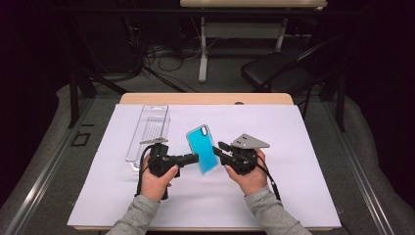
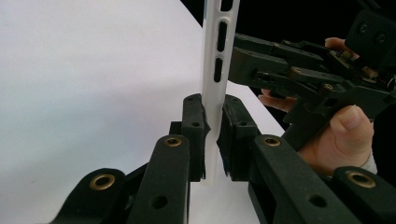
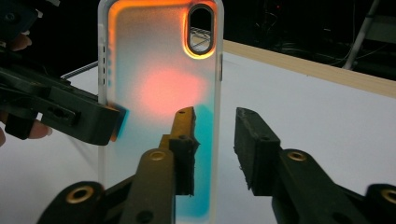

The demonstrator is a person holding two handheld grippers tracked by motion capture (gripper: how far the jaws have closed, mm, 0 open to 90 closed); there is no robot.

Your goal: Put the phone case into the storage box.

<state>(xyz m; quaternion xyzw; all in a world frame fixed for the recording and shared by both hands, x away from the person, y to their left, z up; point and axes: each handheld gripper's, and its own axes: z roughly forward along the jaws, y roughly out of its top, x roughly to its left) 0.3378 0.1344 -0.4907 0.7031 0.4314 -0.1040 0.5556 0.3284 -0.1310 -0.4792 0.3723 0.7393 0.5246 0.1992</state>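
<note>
A: Status. Your left gripper [image 1: 192, 158] is clamped on the edge of the phone case [image 1: 202, 149], fingers [image 2: 195, 122] pressed on both sides of the white rim. The case stands upright in the air over the bench [image 1: 274, 196], between your two hands.

B: And the right?

A: Your right gripper [image 1: 219, 149] sits at the case's other edge, fingers [image 3: 254, 140] parted with a clear gap. The case is not between them; it stands just past the left-hand finger, so nothing is held there. Looks like a handover: the left has it, the right has let go.

B: Next move?

A: I'd say draw your right gripper straight back before swinging the case, so a finger doesn't catch the rim. Keep the left grip firm; it holds a thin edge only, and the case could pivot.

B: Obstacles?

A: A clear plastic tray [image 1: 148, 132] lies on the white sheet [image 1: 293, 147] just behind your left hand [image 1: 155, 181]. Mind it when you set the case down.
</note>
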